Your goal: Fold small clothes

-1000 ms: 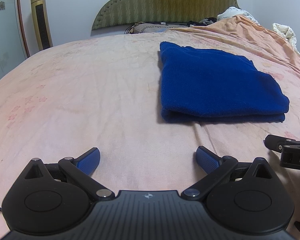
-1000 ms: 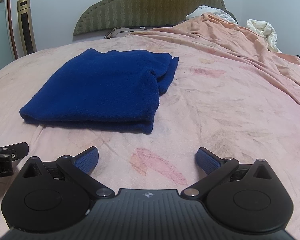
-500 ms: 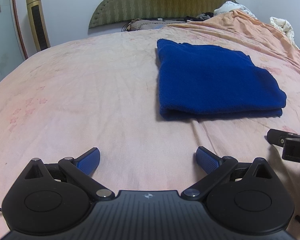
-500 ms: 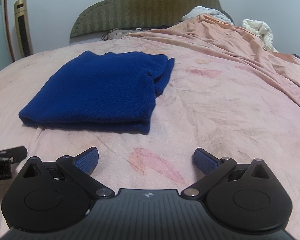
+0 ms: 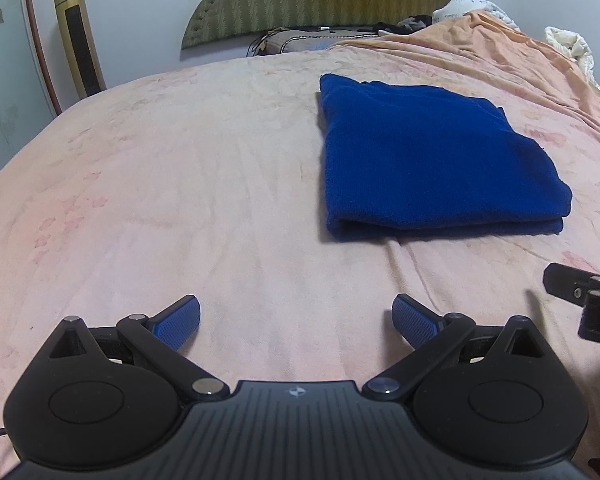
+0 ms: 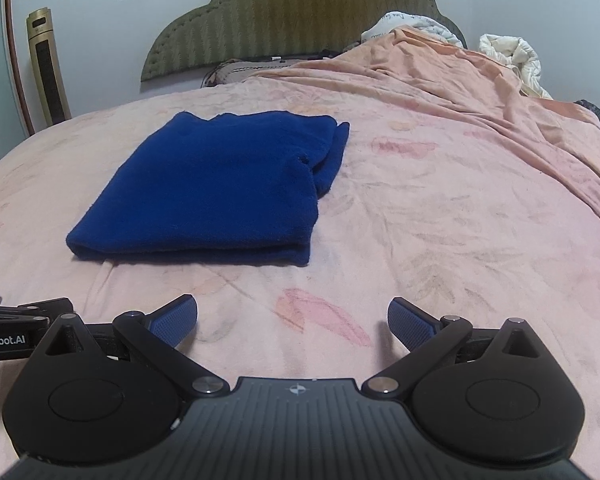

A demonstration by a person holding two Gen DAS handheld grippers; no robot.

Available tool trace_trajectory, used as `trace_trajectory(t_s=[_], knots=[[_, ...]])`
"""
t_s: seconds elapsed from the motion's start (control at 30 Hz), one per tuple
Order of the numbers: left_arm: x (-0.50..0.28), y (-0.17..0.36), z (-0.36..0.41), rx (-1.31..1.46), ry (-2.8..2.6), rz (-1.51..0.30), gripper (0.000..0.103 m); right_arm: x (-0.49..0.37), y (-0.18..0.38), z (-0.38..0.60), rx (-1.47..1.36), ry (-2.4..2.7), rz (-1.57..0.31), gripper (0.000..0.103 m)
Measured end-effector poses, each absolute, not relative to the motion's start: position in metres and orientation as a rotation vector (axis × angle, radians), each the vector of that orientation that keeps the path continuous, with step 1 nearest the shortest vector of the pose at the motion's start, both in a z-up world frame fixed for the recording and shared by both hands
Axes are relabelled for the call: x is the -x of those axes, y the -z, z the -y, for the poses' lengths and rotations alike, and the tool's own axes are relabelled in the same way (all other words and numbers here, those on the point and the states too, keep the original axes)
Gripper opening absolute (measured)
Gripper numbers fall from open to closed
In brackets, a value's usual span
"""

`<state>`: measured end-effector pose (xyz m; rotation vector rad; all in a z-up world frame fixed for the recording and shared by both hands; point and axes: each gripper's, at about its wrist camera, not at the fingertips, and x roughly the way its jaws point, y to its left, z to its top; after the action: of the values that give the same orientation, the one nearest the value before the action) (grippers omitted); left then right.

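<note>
A dark blue garment (image 5: 428, 160) lies folded into a flat rectangle on the pink bedsheet (image 5: 180, 184), its thick folded edge facing me. It also shows in the right wrist view (image 6: 220, 188), ahead and to the left. My left gripper (image 5: 296, 320) is open and empty, low over the sheet, short of the garment and to its left. My right gripper (image 6: 292, 320) is open and empty, short of the garment's near right corner. Each gripper's side shows at the edge of the other's view.
A green padded headboard (image 6: 292, 12) stands at the far end of the bed. An orange blanket (image 6: 480, 92) is bunched along the right side, with white bedding (image 6: 508, 52) behind it. A gold tower fan (image 5: 78, 36) stands at the far left.
Both grippers have drawn back and risen slightly from the folded garment, so it sits a little farther off. Both jaws stay open. The garment has not moved.
</note>
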<state>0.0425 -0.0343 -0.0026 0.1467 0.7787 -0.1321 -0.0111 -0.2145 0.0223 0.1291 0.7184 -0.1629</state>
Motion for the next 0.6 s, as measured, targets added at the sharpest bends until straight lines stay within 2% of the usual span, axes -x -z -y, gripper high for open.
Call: trace_trajectory(t_s=[0.6], knots=[[-0.0426, 0.0013, 0.0294, -0.139, 0.113, -0.781, 0.103, 0.0148, -0.0227, 0.2102, -0.135, 0.152, -0.716, 0.103]])
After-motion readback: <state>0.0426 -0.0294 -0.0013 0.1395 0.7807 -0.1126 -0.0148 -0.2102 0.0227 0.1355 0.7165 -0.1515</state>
